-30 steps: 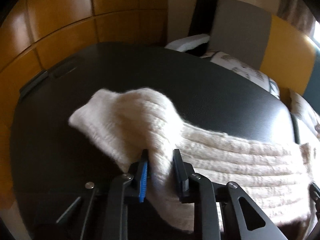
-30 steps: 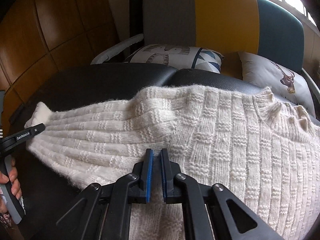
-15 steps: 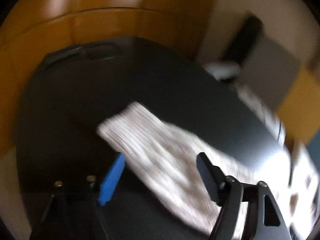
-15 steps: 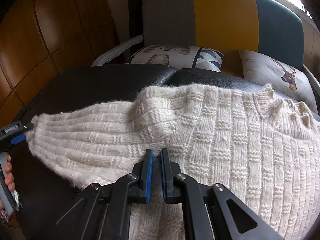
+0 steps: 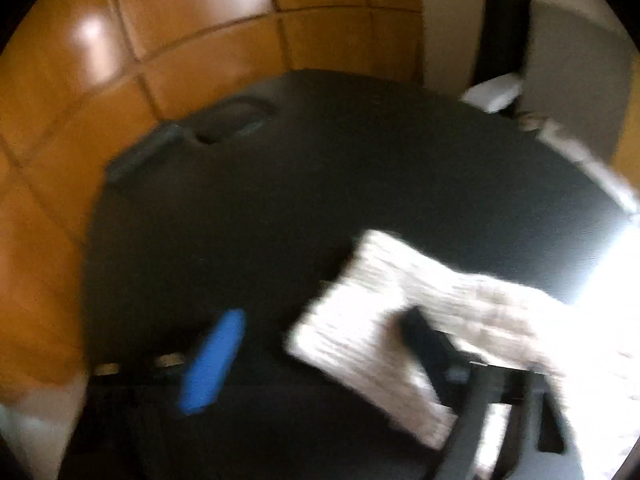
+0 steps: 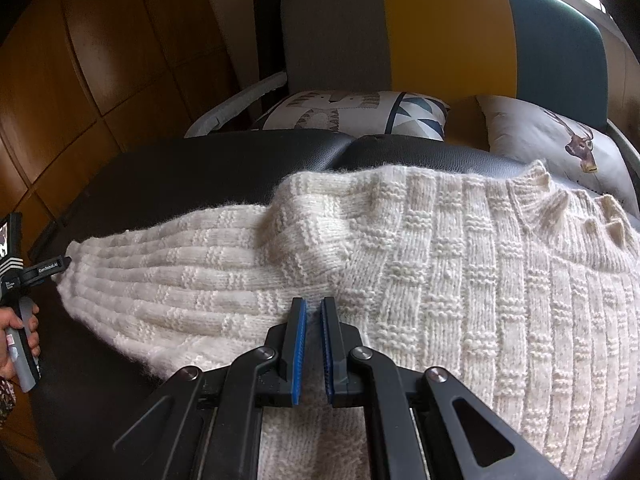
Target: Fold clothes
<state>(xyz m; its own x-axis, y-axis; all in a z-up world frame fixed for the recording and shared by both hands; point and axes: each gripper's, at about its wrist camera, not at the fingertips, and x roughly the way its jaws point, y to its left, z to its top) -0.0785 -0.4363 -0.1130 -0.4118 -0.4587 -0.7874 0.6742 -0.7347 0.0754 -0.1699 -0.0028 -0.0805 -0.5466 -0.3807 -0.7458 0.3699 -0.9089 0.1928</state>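
Two grippers worked a cream knit sweater (image 6: pixel 440 280) spread on the black leather surface (image 6: pixel 180 168): right gripper (image 6: pixel 314 320) pinched its armpit, left gripper (image 5: pixel 316 344) gaped by the cuff (image 5: pixel 360 300); sleeve fold likely next, needing a cuff regrasp.

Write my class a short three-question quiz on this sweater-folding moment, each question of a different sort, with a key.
1. True or false: the right gripper is shut on the cream sweater.
2. Multiple choice: the left gripper is
A. shut on the sleeve cuff
B. open, with the sleeve cuff lying at its fingers
C. out of view
3. Fill in: the sweater lies on a black ______ surface in front of two printed cushions.

Key: 1 true; 2 B; 3 leather-like (padded).
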